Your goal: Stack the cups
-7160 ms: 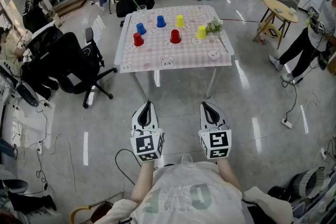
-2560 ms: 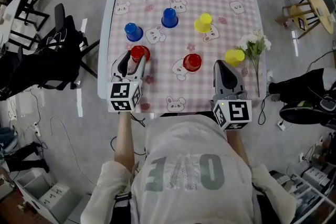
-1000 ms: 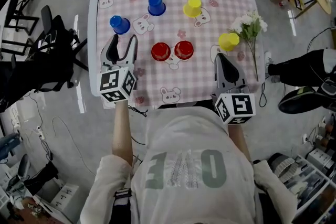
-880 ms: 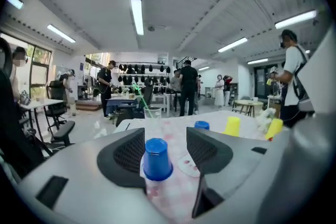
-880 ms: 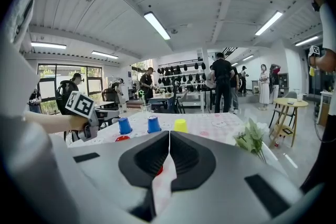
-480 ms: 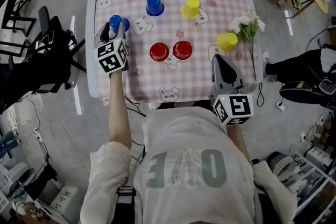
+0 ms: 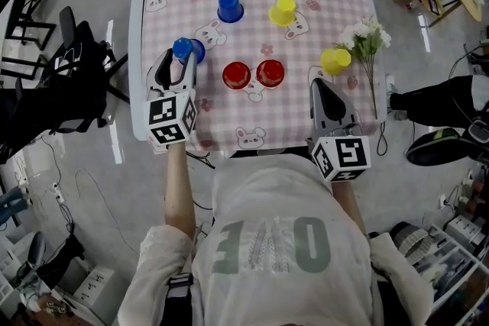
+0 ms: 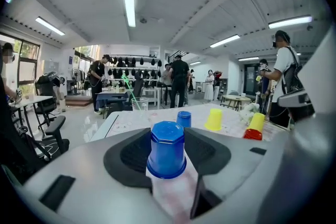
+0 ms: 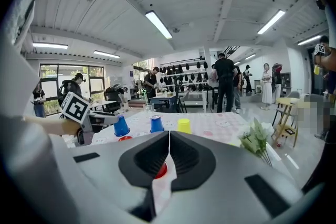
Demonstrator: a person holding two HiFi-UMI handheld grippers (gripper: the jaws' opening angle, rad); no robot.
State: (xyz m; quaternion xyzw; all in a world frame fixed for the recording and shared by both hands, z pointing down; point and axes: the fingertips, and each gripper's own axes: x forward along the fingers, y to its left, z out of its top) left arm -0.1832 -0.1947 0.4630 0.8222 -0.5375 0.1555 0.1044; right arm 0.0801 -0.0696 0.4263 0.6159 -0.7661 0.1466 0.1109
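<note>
My left gripper (image 7: pixel 181 62) has just narrowed its jaws and clamps the upside-down blue plastic cup (image 7: pixel 183 50), upper left, over the pink checked table (image 7: pixel 267 126); right gripper (image 7: pixel 325 85) jaws together, empty.

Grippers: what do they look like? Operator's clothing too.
Both the left gripper and right gripper have pale grey shells, black pads inside tapered jaws, and a white cube with black square markers at the rear. T-shirt: white, short-sleeved, grey print.
</note>
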